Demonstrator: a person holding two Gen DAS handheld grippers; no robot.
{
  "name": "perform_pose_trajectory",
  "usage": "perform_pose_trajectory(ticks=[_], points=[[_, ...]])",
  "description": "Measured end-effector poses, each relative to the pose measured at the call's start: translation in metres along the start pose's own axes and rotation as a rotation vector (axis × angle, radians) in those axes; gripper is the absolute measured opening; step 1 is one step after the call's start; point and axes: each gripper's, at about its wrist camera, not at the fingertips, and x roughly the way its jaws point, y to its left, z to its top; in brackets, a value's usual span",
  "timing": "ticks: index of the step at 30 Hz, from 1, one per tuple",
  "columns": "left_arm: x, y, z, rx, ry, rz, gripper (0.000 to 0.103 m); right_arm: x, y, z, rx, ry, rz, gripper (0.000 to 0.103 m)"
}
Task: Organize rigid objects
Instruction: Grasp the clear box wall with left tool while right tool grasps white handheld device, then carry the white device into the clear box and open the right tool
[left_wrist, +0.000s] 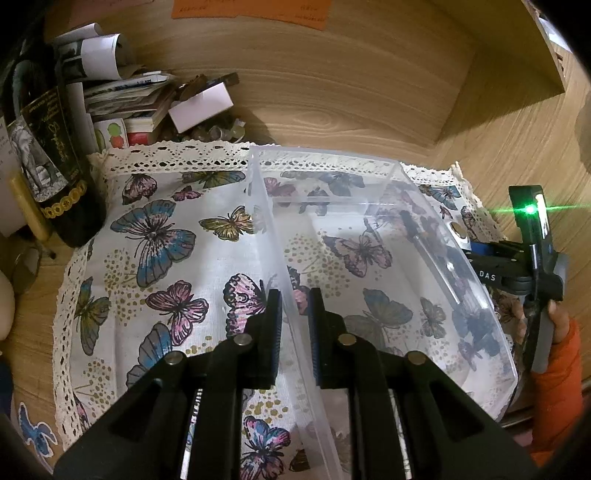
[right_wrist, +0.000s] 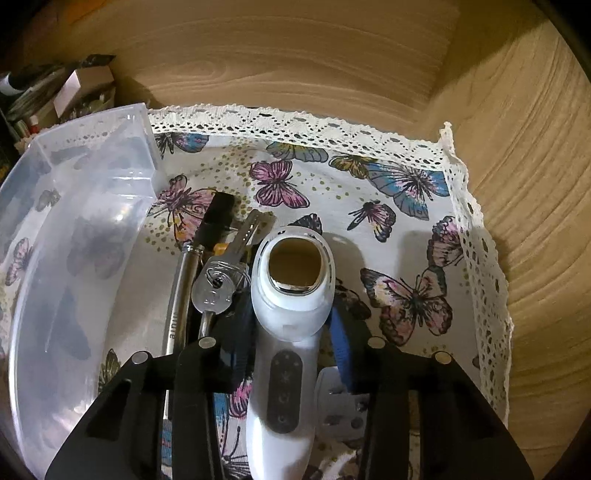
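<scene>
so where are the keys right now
In the right wrist view, the keys lie on the butterfly cloth, left of the white handheld device and right of the clear bin.

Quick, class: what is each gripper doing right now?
Left gripper: shut on the clear bin wall.
Right gripper: straddles the white device; grip cannot be told.

— What covers the desk (left_wrist: 332, 92)?
— A lace-edged butterfly cloth (left_wrist: 166, 236). On it: a clear plastic box (left_wrist: 369, 206), keys (right_wrist: 218, 284), a white handheld device (right_wrist: 288, 332). A dark bottle (left_wrist: 55, 155) and papers (left_wrist: 122, 96) stand beside the cloth.
</scene>
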Motion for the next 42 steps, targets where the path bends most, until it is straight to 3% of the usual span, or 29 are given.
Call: perform_pose_trajectory(ticks=[6,16,26,33,42], points=[[0.0,0.0,-0.001,0.002,0.003,0.0,0.014,-0.018,-0.012,-0.004,0.05,-0.064,0.005,0.036],[0.002,-0.002,0.001,0.018,0.001,0.015,0.013,-0.082,-0.018,-0.004,0.093,-0.253,-0.006,0.035],[-0.003,-0.003,0.002,0.029,-0.019,0.017,0.013,-0.128,0.011,0.005,0.048,-0.389,0.045,0.035],[-0.004,-0.004,0.001,0.046,-0.025,0.021,0.012,-0.134,0.049,0.012,-0.025,-0.419,0.118,0.035],[-0.004,-0.005,-0.002,0.05,-0.035,0.014,0.012,-0.122,0.099,0.018,-0.129,-0.373,0.189,0.035]])
